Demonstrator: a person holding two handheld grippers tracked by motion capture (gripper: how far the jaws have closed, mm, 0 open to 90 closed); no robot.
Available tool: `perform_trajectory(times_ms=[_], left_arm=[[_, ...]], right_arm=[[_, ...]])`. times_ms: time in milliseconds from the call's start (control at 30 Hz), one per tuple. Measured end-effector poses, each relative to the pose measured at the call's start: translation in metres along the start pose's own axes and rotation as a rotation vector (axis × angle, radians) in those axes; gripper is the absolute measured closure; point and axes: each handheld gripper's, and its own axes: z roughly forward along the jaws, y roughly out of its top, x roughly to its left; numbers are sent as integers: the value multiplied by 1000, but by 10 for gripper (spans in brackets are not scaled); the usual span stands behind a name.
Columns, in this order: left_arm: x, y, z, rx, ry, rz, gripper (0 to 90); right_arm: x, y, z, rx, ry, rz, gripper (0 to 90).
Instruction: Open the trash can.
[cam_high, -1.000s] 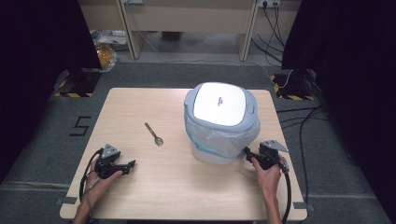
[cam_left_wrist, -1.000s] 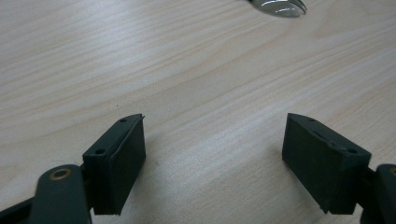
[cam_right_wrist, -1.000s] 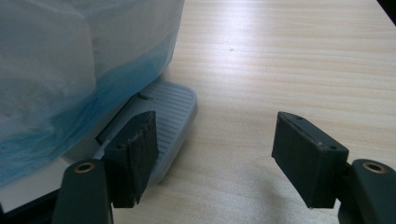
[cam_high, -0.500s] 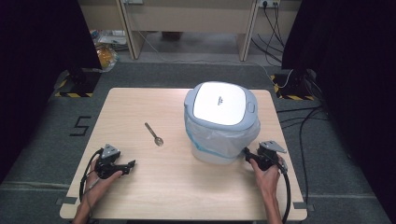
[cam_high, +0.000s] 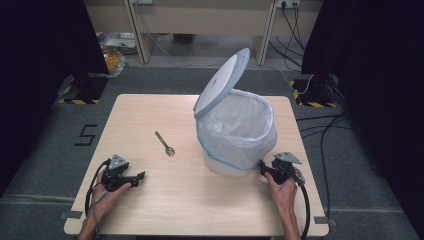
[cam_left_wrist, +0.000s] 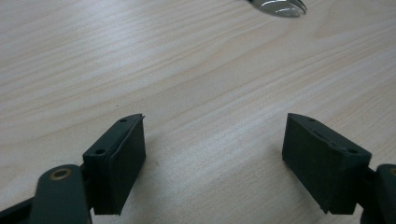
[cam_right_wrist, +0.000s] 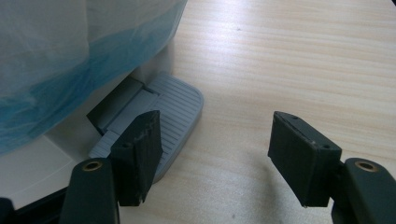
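A white pedal bin (cam_high: 235, 135) lined with a clear bag stands on the right half of the table, its lid (cam_high: 222, 82) swung up and leaning back to the left. My right gripper (cam_high: 262, 167) lies at the bin's base. In the right gripper view its left fingertip (cam_right_wrist: 140, 149) rests on the grey ribbed pedal (cam_right_wrist: 173, 100). The jaws have just been closing a little but stand apart, with nothing between them. My left gripper (cam_high: 140, 176) rests open on the wood at the front left. A metal spoon (cam_high: 165, 143) lies ahead of it.
The wooden table (cam_high: 150, 115) has bare wood around the left gripper (cam_left_wrist: 212, 154), and the spoon's bowl (cam_left_wrist: 278, 5) shows at the top edge. Cables trail from both grippers toward the front edge. Desk legs and floor cables lie beyond the table.
The bin's lid, flat and shut in the earlier frames, has swung up and now stands open. Both hands have stayed where they were.
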Motion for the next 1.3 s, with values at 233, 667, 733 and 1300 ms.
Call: perform_trajectory(times_ms=[233, 667, 733, 1300], left_arm=[[0, 0, 0, 0, 0, 0, 206], [0, 0, 0, -2, 1, -1, 206], [0, 0, 0, -2, 1, -1, 206], [-1, 4, 4, 0, -6, 6, 205]], right_arm=[[7, -1, -4, 10, -17, 2, 345], [19, -9, -11, 7, 17, 42, 344], [22, -9, -12, 7, 1, 26, 345], [27, -6, -6, 11, 27, 56, 340]])
